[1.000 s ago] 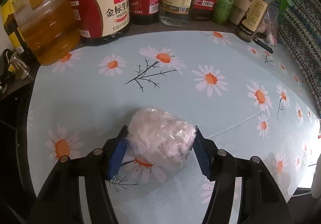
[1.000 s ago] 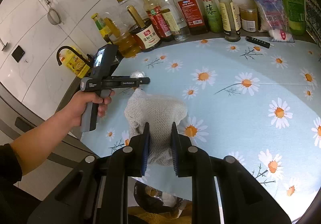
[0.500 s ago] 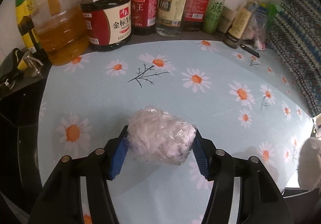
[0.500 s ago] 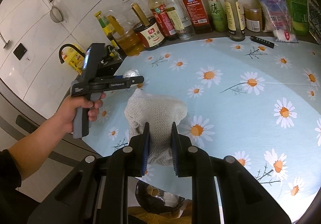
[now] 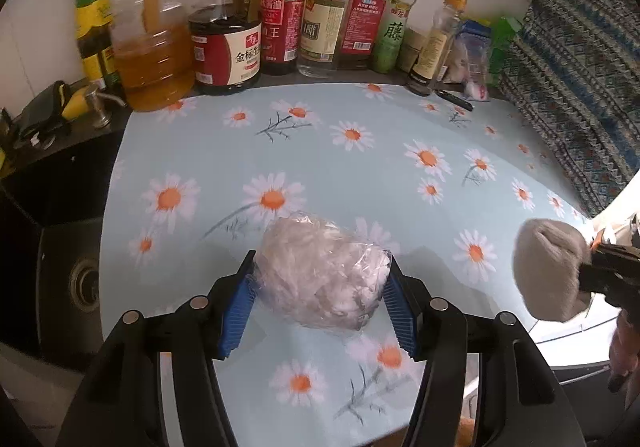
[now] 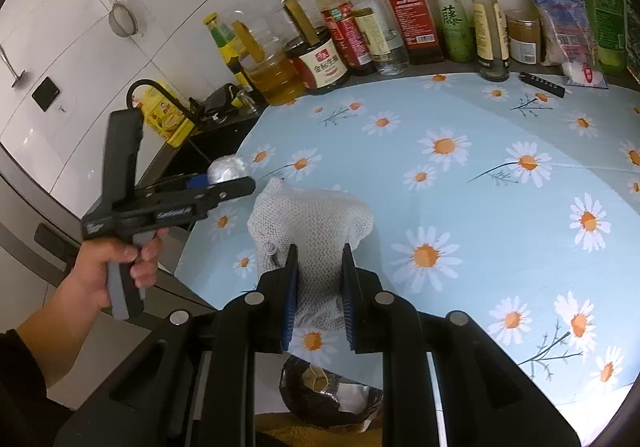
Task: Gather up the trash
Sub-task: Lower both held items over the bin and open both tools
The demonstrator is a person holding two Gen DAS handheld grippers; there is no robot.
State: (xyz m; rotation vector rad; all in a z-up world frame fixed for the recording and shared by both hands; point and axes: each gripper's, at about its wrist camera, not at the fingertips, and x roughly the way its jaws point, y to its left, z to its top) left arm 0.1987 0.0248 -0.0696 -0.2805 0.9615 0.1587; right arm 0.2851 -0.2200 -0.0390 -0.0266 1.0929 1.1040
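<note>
My left gripper [image 5: 318, 279] is shut on a crumpled clear plastic wad [image 5: 322, 275] and holds it above the daisy tablecloth [image 5: 360, 151]. My right gripper [image 6: 318, 271] is shut on a grey knitted cloth [image 6: 312, 219], held over the table's near edge. The cloth also shows at the right of the left wrist view [image 5: 546, 267]. The left gripper shows in the right wrist view [image 6: 224, 183] with the plastic wad [image 6: 226, 167] in it. A dark trash bag [image 6: 328, 395] with scraps sits below the table edge, under the right gripper.
A row of oil, sauce and vinegar bottles [image 5: 280, 19] lines the back wall. A black remote-like stick [image 6: 542, 81] and food packets [image 6: 568, 19] lie at the back right. A sink [image 5: 80, 283] and faucet [image 6: 160, 95] are left of the table. Patterned fabric [image 5: 580, 67] hangs right.
My left gripper has lifted and pulled back toward the near edge with the plastic wad. The right gripper has stayed put with the cloth.
</note>
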